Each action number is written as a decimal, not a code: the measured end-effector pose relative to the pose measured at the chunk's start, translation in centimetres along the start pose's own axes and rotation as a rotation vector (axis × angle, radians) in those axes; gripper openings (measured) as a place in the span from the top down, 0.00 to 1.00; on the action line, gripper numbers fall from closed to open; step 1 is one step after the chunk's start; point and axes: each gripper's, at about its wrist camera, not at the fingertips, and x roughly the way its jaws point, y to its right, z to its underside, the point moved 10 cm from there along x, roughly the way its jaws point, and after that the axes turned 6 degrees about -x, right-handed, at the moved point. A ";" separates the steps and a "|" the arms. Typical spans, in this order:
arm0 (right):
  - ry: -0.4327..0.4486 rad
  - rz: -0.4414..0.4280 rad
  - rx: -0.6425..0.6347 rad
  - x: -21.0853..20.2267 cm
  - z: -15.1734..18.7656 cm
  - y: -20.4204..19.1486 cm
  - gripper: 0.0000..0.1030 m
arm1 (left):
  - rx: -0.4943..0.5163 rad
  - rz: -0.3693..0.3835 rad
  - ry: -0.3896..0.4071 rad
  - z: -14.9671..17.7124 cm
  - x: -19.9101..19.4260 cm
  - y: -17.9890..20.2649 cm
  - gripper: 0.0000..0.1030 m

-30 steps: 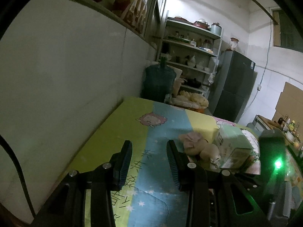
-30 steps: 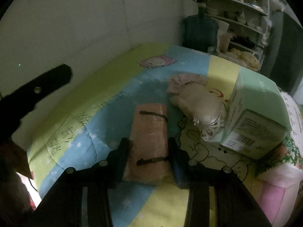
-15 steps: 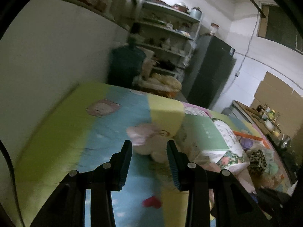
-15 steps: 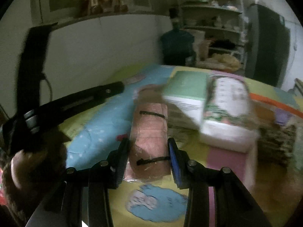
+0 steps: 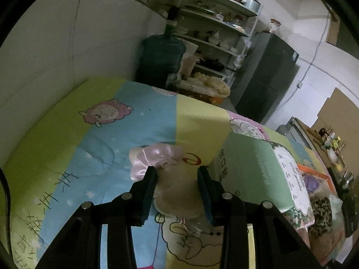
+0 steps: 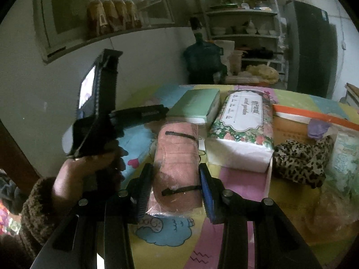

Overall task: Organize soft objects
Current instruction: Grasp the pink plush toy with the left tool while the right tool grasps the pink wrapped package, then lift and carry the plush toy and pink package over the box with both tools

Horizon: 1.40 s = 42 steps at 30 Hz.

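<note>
Left wrist view: my left gripper [image 5: 177, 188] hangs partly open over a cream plush toy [image 5: 177, 192] with a satin pink bow [image 5: 154, 157]; its pads aren't pressing it. The toy lies on the quilted cartoon bedspread [image 5: 134, 121], just left of a green box [image 5: 249, 174].

Right wrist view: my right gripper [image 6: 176, 190] clamps a flat pink pack [image 6: 177, 157] in clear film. Right of it sit a floral tissue pack [image 6: 242, 125] and a leopard-print cloth [image 6: 300, 159].
</note>
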 end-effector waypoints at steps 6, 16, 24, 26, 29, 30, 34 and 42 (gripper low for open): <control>0.018 -0.028 0.013 -0.7 0.2 -0.1 0.59 | -0.043 0.014 -0.019 0.7 0.3 -0.7 0.49; 0.027 -0.051 0.029 -1.0 0.1 -0.1 0.59 | -0.099 0.101 -0.087 2.0 1.0 -1.1 0.63; 0.041 -0.039 0.043 -1.5 -0.1 0.4 0.59 | -0.039 0.118 -0.008 1.5 -1.1 0.3 0.69; 0.041 -0.040 0.044 -1.7 -0.1 0.5 0.59 | -0.030 0.112 0.015 1.3 -1.8 0.2 0.69; 0.043 -0.041 0.043 -1.7 -0.2 0.5 0.59 | -0.009 0.092 0.047 1.2 -3.1 0.0 0.69; 0.045 -0.042 0.043 -1.8 -0.3 0.6 0.59 | -0.001 0.081 0.064 1.1 -3.7 -0.2 0.69; 0.056 -0.041 0.042 -2.2 -0.5 0.6 0.59 | 0.039 0.068 0.119 0.7 -6.3 0.3 0.69; 0.113 0.010 0.058 -4.8 -1.5 2.2 0.59 | 0.136 0.124 0.216 0.3 -11.2 5.1 0.69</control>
